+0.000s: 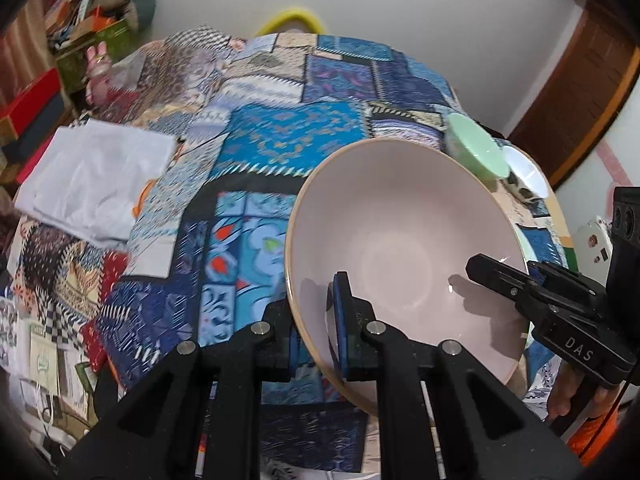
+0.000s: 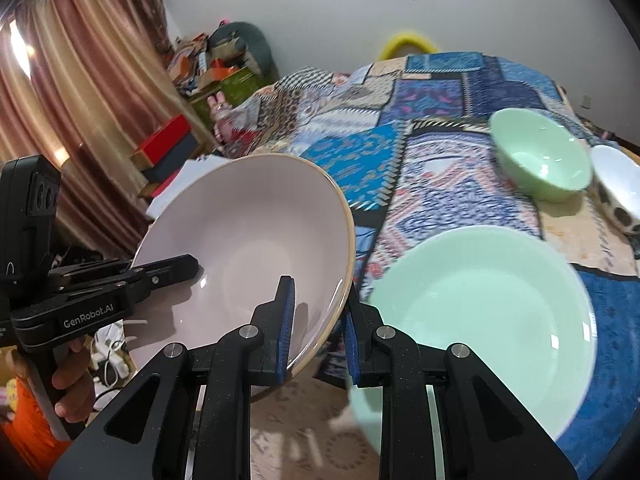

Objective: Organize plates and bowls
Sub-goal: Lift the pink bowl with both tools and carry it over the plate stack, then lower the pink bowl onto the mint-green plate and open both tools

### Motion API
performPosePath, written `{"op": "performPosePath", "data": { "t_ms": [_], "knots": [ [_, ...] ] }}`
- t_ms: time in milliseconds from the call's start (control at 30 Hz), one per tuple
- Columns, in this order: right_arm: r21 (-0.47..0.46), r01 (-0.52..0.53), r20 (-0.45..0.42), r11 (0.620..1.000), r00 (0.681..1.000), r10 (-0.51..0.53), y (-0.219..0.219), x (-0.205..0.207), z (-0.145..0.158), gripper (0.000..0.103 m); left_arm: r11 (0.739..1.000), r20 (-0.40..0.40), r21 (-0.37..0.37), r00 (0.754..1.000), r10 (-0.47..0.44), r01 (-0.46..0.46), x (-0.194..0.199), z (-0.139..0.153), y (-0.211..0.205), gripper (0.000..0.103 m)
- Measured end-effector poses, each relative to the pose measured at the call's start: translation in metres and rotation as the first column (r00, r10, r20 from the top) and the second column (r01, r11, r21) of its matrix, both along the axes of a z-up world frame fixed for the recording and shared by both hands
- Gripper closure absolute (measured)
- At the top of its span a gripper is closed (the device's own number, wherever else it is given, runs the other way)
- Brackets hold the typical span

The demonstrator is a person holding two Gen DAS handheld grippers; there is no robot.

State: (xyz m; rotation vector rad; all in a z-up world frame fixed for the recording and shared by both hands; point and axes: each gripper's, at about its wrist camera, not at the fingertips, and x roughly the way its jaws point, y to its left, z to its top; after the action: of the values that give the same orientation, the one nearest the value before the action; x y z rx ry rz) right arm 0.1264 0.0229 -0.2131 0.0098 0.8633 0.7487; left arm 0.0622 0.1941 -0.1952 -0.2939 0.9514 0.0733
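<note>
A large pale pink bowl [image 1: 404,248] with a tan rim is held tilted above the patchwork tablecloth [image 1: 280,136]. My left gripper [image 1: 316,336] is shut on its near left rim. My right gripper [image 2: 318,332] is shut on its right rim, and it also shows in the left wrist view [image 1: 504,280] with a finger inside the bowl. The pink bowl [image 2: 248,256] fills the left of the right wrist view. A large mint green plate [image 2: 492,312] lies just to its right. A small mint green bowl [image 2: 540,160] and a white bowl [image 2: 616,188] stand farther back.
A folded white cloth [image 1: 96,184] lies on the table's left side. Boxes and clutter [image 1: 80,40] stand beyond the table at the left. A curtain [image 2: 80,100] hangs at the left. A yellow object [image 1: 292,20] sits behind the far edge.
</note>
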Motion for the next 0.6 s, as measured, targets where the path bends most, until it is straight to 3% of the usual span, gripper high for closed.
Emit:
{"op": "performPosePath", "data": {
  "t_ms": [600],
  "knots": [
    [-0.091,-0.055,-0.092,0.994,0.995,0.046,0.034,0.007,-0.044,0.083,0.999,-0.1,-0.039,0.995,0.019,-0.023,0.009,-0.056,0.022,0.089]
  ]
}}
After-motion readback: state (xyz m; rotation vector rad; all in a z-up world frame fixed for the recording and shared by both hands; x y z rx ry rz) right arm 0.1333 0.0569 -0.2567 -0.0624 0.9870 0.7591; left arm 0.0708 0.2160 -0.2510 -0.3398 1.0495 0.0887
